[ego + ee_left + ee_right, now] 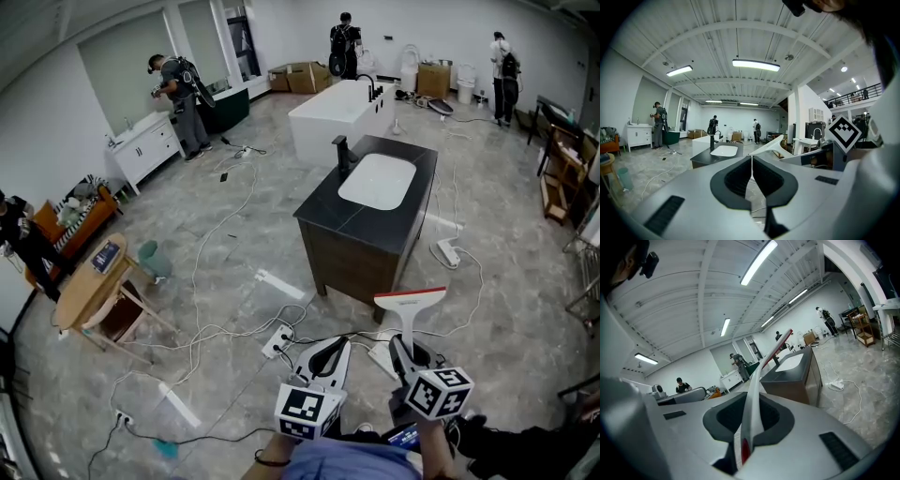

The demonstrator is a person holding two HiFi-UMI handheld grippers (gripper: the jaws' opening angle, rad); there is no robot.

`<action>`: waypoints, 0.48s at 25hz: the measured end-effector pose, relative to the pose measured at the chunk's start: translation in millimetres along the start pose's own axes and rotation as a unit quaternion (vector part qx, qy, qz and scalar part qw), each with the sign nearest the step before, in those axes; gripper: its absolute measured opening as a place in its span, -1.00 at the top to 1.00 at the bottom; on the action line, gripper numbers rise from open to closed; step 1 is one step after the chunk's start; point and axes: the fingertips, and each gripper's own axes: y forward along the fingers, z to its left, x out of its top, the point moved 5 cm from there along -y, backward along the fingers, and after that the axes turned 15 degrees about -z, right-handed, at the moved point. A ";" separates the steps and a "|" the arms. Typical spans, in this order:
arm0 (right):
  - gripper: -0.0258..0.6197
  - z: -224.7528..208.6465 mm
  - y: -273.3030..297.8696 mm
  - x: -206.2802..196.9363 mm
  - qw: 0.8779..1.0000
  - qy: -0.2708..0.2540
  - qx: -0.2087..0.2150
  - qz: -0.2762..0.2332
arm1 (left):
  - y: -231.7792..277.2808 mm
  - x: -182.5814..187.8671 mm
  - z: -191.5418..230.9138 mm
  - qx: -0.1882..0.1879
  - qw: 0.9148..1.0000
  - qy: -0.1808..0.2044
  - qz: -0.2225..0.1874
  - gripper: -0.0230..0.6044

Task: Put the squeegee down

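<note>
The squeegee point(410, 305) is white with a red-edged blade. It stands upright in my right gripper point(405, 350), which is shut on its handle, low in the head view. In the right gripper view the handle point(751, 416) runs up between the jaws to the blade point(780, 344). My left gripper point(327, 356) hangs just left of it, shut with nothing between its jaws point(751, 174). In the left gripper view the squeegee point(776, 144) shows to the right. A dark vanity point(323, 211) with a white sink basin point(377, 180) stands on the floor just beyond both grippers.
Cables and a power strip point(277, 339) lie on the grey floor in front of the vanity. A white bathtub point(337, 117) stands behind it. A round wooden table point(89, 286) is at the left. Several people stand along the far walls.
</note>
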 end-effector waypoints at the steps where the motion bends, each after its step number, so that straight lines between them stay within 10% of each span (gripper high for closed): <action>1: 0.78 -0.4 2.6 -1.2 1.000 0.002 0.000 0.002 | 0.6 -1.5 2.7 0.001 1.000 -0.001 0.001 0.87; 12: 0.78 0.2 64.0 -4.0 1.000 0.018 -0.005 0.021 | 38.5 -6.6 61.5 -0.001 1.000 -0.007 0.011 0.87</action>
